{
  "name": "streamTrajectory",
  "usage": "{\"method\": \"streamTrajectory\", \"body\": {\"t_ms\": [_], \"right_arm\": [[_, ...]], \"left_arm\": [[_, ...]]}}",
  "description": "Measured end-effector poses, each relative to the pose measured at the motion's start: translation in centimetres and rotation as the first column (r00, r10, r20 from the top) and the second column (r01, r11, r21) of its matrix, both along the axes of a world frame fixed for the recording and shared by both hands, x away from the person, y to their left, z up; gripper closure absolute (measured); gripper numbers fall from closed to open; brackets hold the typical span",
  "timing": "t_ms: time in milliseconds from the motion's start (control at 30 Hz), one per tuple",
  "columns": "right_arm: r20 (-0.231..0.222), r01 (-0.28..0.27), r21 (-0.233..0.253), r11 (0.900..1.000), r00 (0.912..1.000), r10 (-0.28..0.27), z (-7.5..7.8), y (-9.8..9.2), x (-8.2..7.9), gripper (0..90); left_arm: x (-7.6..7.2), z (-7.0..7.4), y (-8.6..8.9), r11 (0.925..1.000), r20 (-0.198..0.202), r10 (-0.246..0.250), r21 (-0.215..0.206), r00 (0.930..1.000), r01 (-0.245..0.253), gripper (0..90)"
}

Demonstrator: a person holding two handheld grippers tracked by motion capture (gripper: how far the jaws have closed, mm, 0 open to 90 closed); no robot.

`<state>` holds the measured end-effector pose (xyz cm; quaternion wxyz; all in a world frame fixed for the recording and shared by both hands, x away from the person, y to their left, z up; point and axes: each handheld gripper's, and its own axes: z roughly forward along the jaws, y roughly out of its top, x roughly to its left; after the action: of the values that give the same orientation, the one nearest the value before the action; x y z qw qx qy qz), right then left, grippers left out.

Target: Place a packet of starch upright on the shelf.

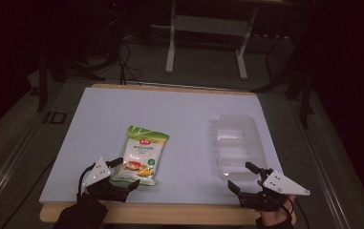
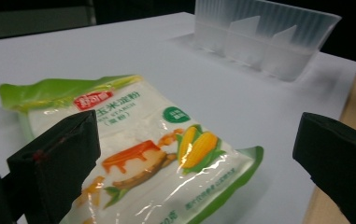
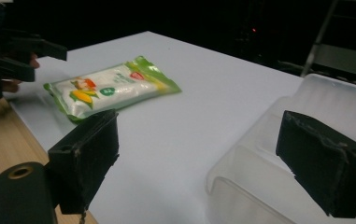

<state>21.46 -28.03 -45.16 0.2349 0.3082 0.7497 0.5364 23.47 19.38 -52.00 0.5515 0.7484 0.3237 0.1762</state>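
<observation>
We are reaching for the green-edged plastic cornstarch pouch point(image 1: 142, 155).
Our left claw point(image 1: 124, 174) is gaping wide at its near end; the pouch's long axis is running near-to-far.

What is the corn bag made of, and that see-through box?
The bag looks like thin glossy plastic film: light glints off it and it wrinkles at the edges. The box looks like stiff, cloudy clear plastic with ribbed walls and dividers inside; you can see the table through it.

room: dark | floor point(image 1: 203, 71): grey carpet | white frame point(image 1: 206, 28) behind surface point(image 1: 170, 109) | cables point(image 1: 124, 64) on floor
</observation>
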Motion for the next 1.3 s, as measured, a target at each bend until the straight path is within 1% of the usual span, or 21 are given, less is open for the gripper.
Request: {"method": "streamTrajectory", "body": {"t_ms": [133,167,200,233,300,333,400,467,500,533,567,600,733,767,833,867,967,1100,1133,1200,1300], "right_arm": [[0.005,0.009,0.008,1.000,0.9999,-0.009,0.1,0.0,-0.2,11.1],[0.003,0.007,0.007,1.000,1.0000,-0.007,0.2,0.0,-0.2,10.3],[0.013,0.018,-0.002,1.000,0.9998,-0.018,0.2,0.2,-0.3,10.0],[0.010,0.006,0.002,1.000,0.9999,-0.006,0.2,0.3,-0.3,9.7],[0.030,0.016,0.015,1.000,0.9994,-0.017,0.3,0.5,-0.5,9.7],[0.030,-0.004,0.026,1.000,0.9995,0.003,0.4,0.5,-0.5,9.5],[0.059,-0.002,0.031,1.000,0.9983,0.000,0.6,0.7,-0.8,9.4],[0.063,-0.010,0.037,0.999,0.9980,0.008,0.7,0.8,-0.9,9.4],[0.066,-0.018,0.037,0.999,0.9977,0.015,0.7,0.9,-1.0,9.4],[0.062,-0.026,0.035,0.999,0.9978,0.024,0.8,0.9,-1.0,9.4],[0.073,-0.021,0.031,0.999,0.9971,0.018,0.8,1.0,-1.0,9.4],[0.066,-0.032,0.032,0.999,0.9974,0.030,0.8,1.0,-1.0,9.4],[0.079,-0.043,0.031,0.999,0.9961,0.040,1.0,1.1,-1.1,9.5],[0.080,-0.042,0.029,0.999,0.9960,0.040,1.0,1.2,-1.1,9.5],[0.042,-0.057,0.036,0.998,0.9976,0.055,1.0,1.3,-0.9,9.5],[0.040,-0.044,0.038,0.998,0.9983,0.042,1.0,1.3,-0.9,9.8],[0.050,-0.036,0.045,0.998,0.9982,0.033,1.2,1.4,-0.9,9.7],[0.059,-0.028,0.040,0.999,0.9979,0.025,1.3,1.4,-1.1,9.8],[0.057,-0.029,0.039,0.999,0.9980,0.027,1.3,1.4,-1.1,9.8],[0.064,-0.028,0.044,0.999,0.9976,0.025,1.4,1.3,-1.1,10.4],[0.089,-0.026,0.052,0.998,0.9958,0.022,1.5,1.2,-1.3,13.3]], "left_arm": [[-0.1,0.2,-0.1,0.9998,-0.002,-0.013,-0.014,0.9999,0.013,1.3],[-0.1,0.2,-0.1,0.9994,-0.023,-0.028,-0.022,0.9994,0.027,1.3],[-0.1,0.3,-0.1,0.9991,-0.027,-0.033,-0.027,0.9991,0.032,1.3],[-0.1,0.3,-0.1,0.9985,-0.028,-0.043,-0.035,0.9987,0.042,1.3],[0.0,0.4,-0.2,0.9976,-0.041,-0.054,-0.045,0.9977,0.052,1.3],[0.0,0.4,-0.2,0.9965,-0.048,-0.065,-0.054,0.9967,0.063,1.3],[-0.1,0.5,-0.4,0.9946,-0.066,-0.087,-0.062,0.9940,0.083,1.3],[-0.3,0.9,-0.7,0.9940,-0.083,-0.106,-0.034,0.9909,0.104,1.3],[-0.5,1.1,-0.8,0.9913,-0.083,-0.131,-0.024,0.9878,0.130,1.3],[-0.5,1.3,-1.0,0.9861,-0.088,-0.165,-0.030,0.9823,0.163,1.3],[-0.5,1.3,-1.0,0.9861,-0.088,-0.165,-0.030,0.9823,0.163,1.3],[-0.6,1.6,-1.3,0.9794,-0.109,-0.202,-0.026,0.9733,0.200,1.3],[-0.4,2.3,-1.3,0.9777,-0.127,-0.210,-0.020,0.9694,0.209,1.4],[-0.3,2.5,-1.3,0.9782,-0.124,-0.208,-0.015,0.9703,0.207,1.4],[-0.1,3.2,-1.2,0.9794,-0.122,-0.201,-0.002,0.9720,0.202,1.4],[0.1,3.5,-1.2,0.9805,-0.123,-0.194,0.010,0.9733,0.196,1.4],[0.8,4.4,-1.1,0.9829,-0.119,-0.177,0.029,0.9769,0.182,1.4],[2.3,5.6,-1.3,0.9803,-0.115,-0.174,0.074,0.9781,0.183,1.4],[2.8,6.0,-1.3,0.9820,-0.107,-0.161,0.082,0.9811,0.170,1.4],[3.7,6.4,-1.2,0.9839,-0.107,-0.155,0.073,0.9821,0.163,1.4],[5.3,6.9,-1.0,0.9885,-0.110,-0.123,0.074,0.9862,0.132,1.4]]}}
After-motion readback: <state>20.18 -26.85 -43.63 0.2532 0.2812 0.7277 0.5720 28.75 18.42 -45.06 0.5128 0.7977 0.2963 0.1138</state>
